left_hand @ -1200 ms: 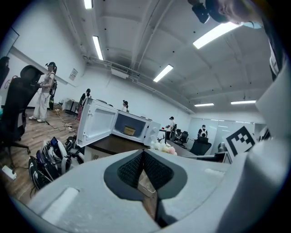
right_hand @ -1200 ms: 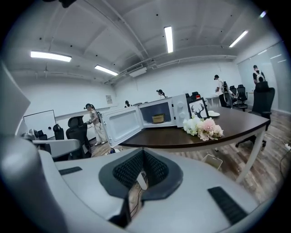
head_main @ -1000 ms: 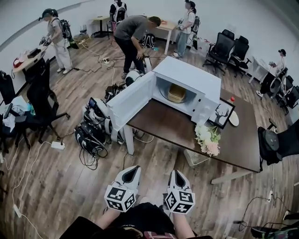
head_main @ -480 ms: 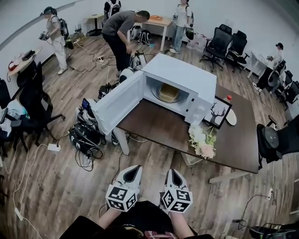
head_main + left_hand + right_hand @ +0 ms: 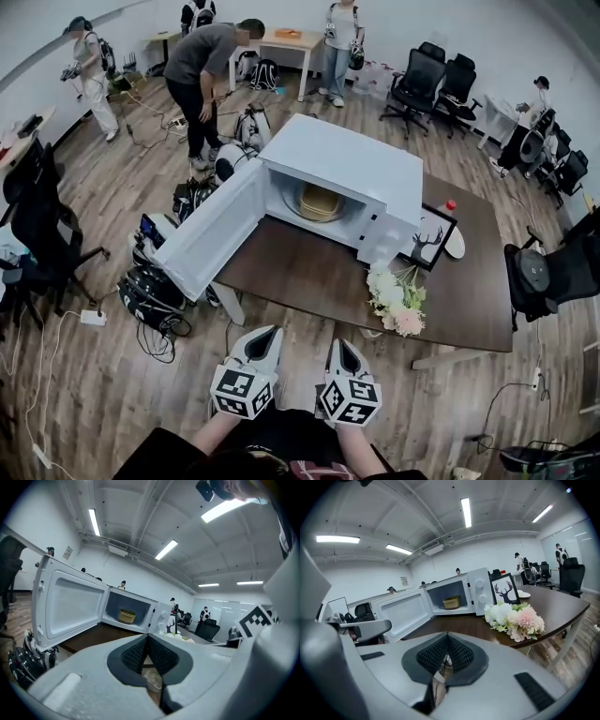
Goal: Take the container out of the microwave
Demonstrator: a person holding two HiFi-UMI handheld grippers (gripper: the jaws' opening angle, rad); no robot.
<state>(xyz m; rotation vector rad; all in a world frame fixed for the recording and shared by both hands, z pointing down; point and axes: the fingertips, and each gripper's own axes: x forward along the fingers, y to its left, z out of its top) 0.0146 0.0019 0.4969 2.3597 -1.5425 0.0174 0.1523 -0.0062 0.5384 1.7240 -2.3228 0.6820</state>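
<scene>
A white microwave (image 5: 349, 178) stands on a dark brown table (image 5: 309, 267) with its door (image 5: 211, 234) swung wide open to the left. Inside sits a round tan container (image 5: 317, 202), also seen in the left gripper view as the container (image 5: 125, 616) and in the right gripper view as the container (image 5: 451, 603). My left gripper (image 5: 267, 337) and right gripper (image 5: 339, 349) hover side by side over the floor, short of the table's near edge and well apart from the microwave. Both are shut with nothing between them: left gripper (image 5: 147, 637), right gripper (image 5: 446, 637).
A bunch of pink and white flowers (image 5: 398, 300) lies near the table's front edge, right of the microwave. A framed deer picture (image 5: 433, 239) leans beside it. Bags and cables (image 5: 155, 281) crowd the floor under the open door. Several people and office chairs (image 5: 436, 75) stand behind.
Both grippers and the head view have moved forward toward the table; the microwave looks nearer and larger. Both grippers stayed shut.
</scene>
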